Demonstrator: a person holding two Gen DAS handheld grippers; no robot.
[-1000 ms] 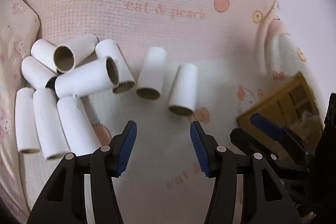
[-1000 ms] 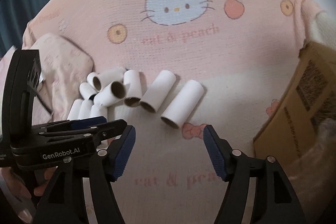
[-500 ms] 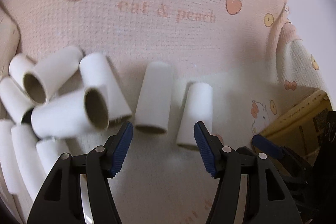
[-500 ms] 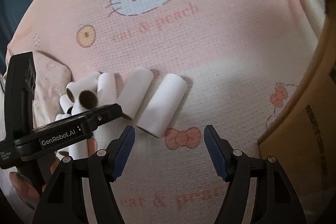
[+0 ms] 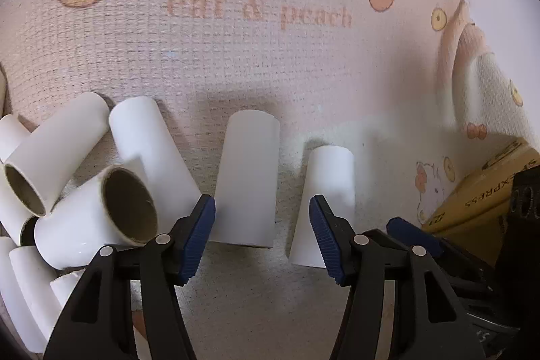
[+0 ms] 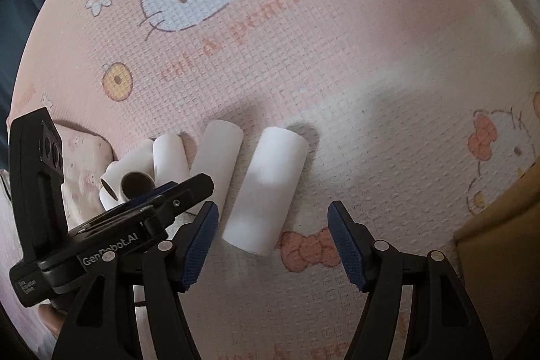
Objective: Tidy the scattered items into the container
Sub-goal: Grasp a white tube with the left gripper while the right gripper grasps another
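Note:
Several white cardboard tubes lie on a pink cat-print blanket [image 5: 256, 56]. One single tube [image 5: 248, 171] has its near end between the blue pads of my left gripper [image 5: 263, 238], whose jaws are closing, and neither pad presses on it. A second single tube [image 5: 329, 188] lies just right of it. In the right wrist view that second tube [image 6: 270, 188] reaches in between the pads of my right gripper [image 6: 273, 242], which is open and apart from it. A heap of tubes [image 5: 91, 211] sits at the left.
A brown cardboard box [image 5: 486, 194] stands at the right edge, its corner [image 6: 503, 248] close beside my right gripper. The left gripper's black body [image 6: 141, 221] crosses the right wrist view at lower left, in front of the heap. A folded blanket ridge [image 5: 465, 83] rises at the far right.
Both grippers have come down and forward onto the two single tubes, which now reach in between the pads. The right wrist view has rolled, and the box has slid towards the frame's edge.

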